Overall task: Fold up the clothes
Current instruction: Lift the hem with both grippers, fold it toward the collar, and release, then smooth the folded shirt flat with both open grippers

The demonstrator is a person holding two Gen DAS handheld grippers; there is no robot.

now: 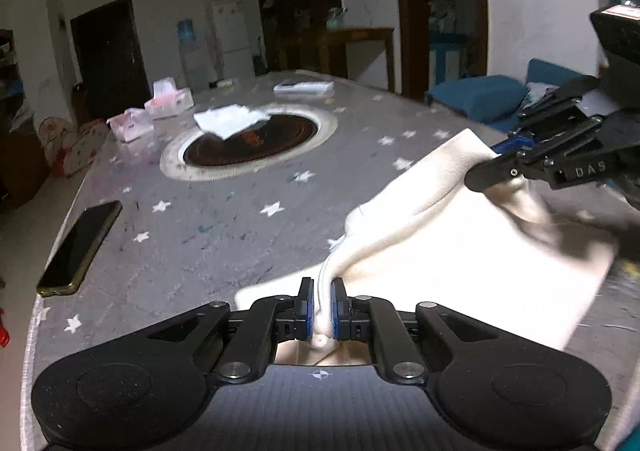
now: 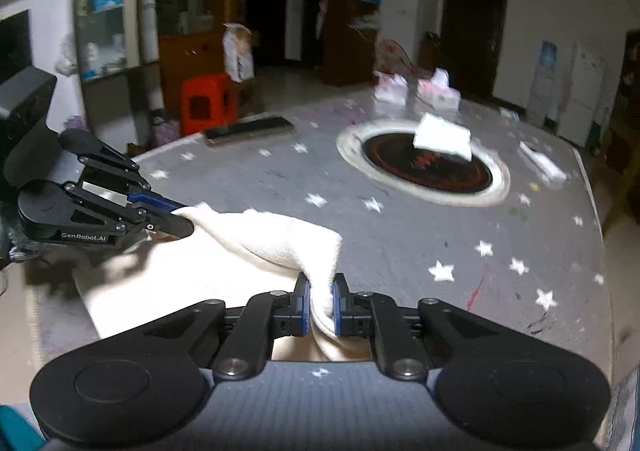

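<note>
Both grippers had cloth. The left gripper (image 1: 322, 303) was pinched nearly closed on a bunched corner of the cream garment (image 1: 460, 243), a thin ridge of fabric squeezed between its blue pads. The right gripper (image 2: 321, 305) was clamped just as tight on the opposite corner, a thicker fold wedged between its pads.

The garment sat at the near edge of the table (image 1: 224, 219), on the starred grey cover, stretched between the two grips. Its held edge ran left to right from one gripper to the other, sagging a little in the middle, and the rest of the cloth lay on the near part of the table under and behind that edge. Each gripper pointed away from the person, angled down toward the table.

That was the relation that mattered: the gripped edge lay crosswise, the open table lay beyond it, and neither hand was clearly nearer than the other. In my judgement a fold here called for both corners to travel together, kept level, so the edge landed square.

Far off, a folded white cloth (image 1: 230, 121) rested on the round burner (image 1: 252, 143). A phone (image 1: 80, 247) lay at the left edge, well apart from the work.
</note>
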